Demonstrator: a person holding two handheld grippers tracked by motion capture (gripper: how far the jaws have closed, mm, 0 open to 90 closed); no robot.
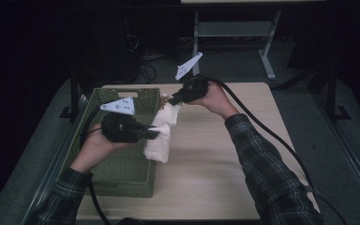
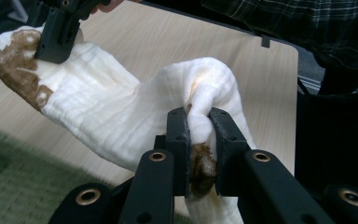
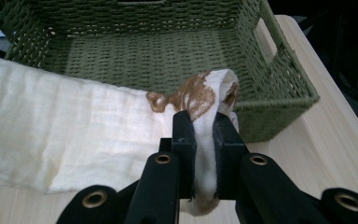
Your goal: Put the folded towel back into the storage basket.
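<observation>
The left gripper (image 2: 199, 140) has its two black jaws pinched tight on a fold of the white cloth (image 2: 121, 112), with a brown patch of the fabric squeezed between them. The right gripper (image 3: 204, 140) is clamped the same way on another edge of that cloth (image 3: 51, 135), again at a brown-marked corner. In the high view the left gripper (image 1: 155, 133) sits over the right rim of the green basket (image 1: 122, 173), and the right gripper (image 1: 172, 99) is just past the basket's far right corner, over the table (image 1: 215, 164). The cloth (image 1: 161, 136) hangs between them, lifted at both pinched ends and sagging down beside the basket's right wall, its lower part resting on or very close to the tabletop.

From the right gripper view the basket (image 3: 279, 79) lies straight ahead and looks bare inside, with the cloth stretched along its near rim. In the left gripper view the right gripper (image 2: 58, 35) shows farther off, biting the other end of the cloth.

The step in hand looks like the carry: the cloth is gripped at two points and held up next to the basket, not yet inside it. The next move probably calls for both hands to travel together toward the basket's middle, keeping the cloth high enough that its hanging part clears the rim, then lowering it and letting both pairs of jaws go. If one hand leads too much, the loose middle may snag on the woven wall.
</observation>
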